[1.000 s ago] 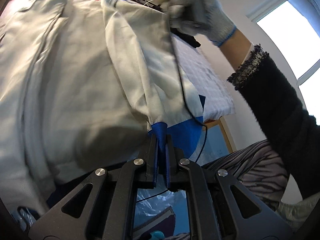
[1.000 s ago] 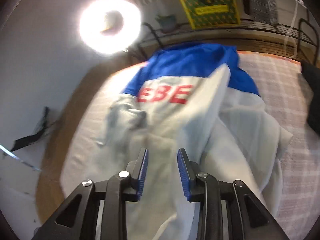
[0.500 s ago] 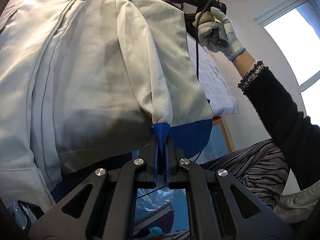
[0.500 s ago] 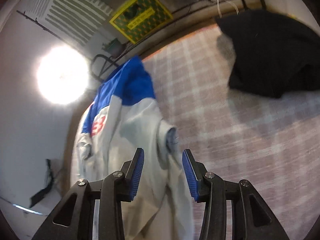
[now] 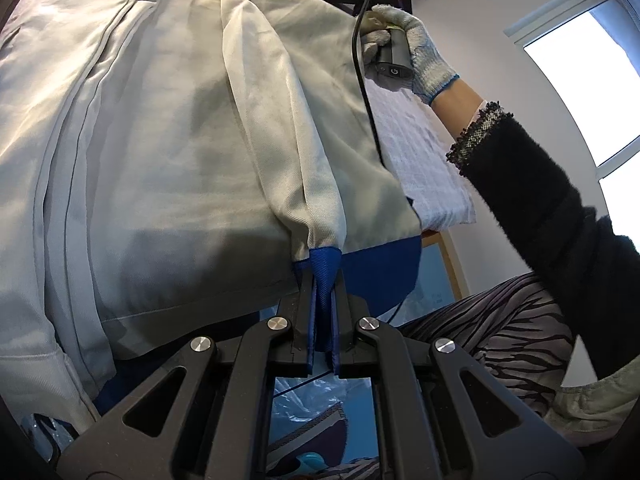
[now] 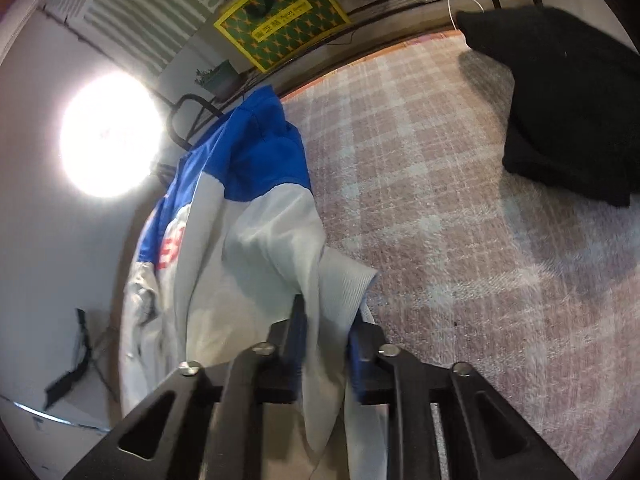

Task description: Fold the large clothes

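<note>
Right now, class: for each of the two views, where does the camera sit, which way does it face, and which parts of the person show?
Left wrist: on the left gripper, shut on the jacket's blue hem, looking along the jacket; gloved right hand and dark sleeve show.
Right wrist: on the right gripper, whose jaws have just been closing on white jacket fabric, facing the plaid bed cover and a black garment; nothing of the person shows.
Shared: the jacket.

jacket (image 6: 256, 248) on the bed's left part, blanket (image 6: 440, 208) beneath, dark garment (image 6: 568, 112) far right
</note>
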Motion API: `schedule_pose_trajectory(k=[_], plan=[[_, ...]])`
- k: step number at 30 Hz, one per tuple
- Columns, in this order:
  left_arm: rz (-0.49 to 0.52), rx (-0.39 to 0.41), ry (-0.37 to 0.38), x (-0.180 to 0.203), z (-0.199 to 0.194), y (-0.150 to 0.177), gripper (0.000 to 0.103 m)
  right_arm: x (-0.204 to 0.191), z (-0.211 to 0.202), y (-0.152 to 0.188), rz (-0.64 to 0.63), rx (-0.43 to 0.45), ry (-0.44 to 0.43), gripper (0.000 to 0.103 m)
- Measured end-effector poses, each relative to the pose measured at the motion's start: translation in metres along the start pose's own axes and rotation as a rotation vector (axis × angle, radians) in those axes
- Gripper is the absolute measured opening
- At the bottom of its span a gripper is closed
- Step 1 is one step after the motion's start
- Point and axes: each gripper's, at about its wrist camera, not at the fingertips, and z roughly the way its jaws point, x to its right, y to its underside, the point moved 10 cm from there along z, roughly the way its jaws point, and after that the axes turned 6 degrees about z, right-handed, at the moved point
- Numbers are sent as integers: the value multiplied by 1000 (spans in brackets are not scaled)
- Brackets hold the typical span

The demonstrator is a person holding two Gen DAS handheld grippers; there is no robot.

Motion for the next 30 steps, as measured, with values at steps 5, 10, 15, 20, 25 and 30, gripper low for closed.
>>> schedule_pose_trajectory(k=[5, 10, 15, 20, 25, 30], plan=[[-61, 48, 105, 12, -16, -16, 3, -7, -42, -26, -60, 81, -15, 9], [-104, 15, 95, 0, -6, -11, 3, 25, -8, -31, 57, 42, 18, 12], [-101, 13, 62, -7, -11, -8, 3, 35, -25, -29, 68, 43, -21, 38], [-88, 21, 52, -6, -13, -9, 3, 28, -64, -12, 74, 18, -122, 38], [-81, 18, 40, -12, -17, -9, 3, 34, -45, 4, 89, -39, -123, 35], [-79, 9, 44, -8, -16, -10, 3, 26, -25, 12, -28, -45, -17, 4]])
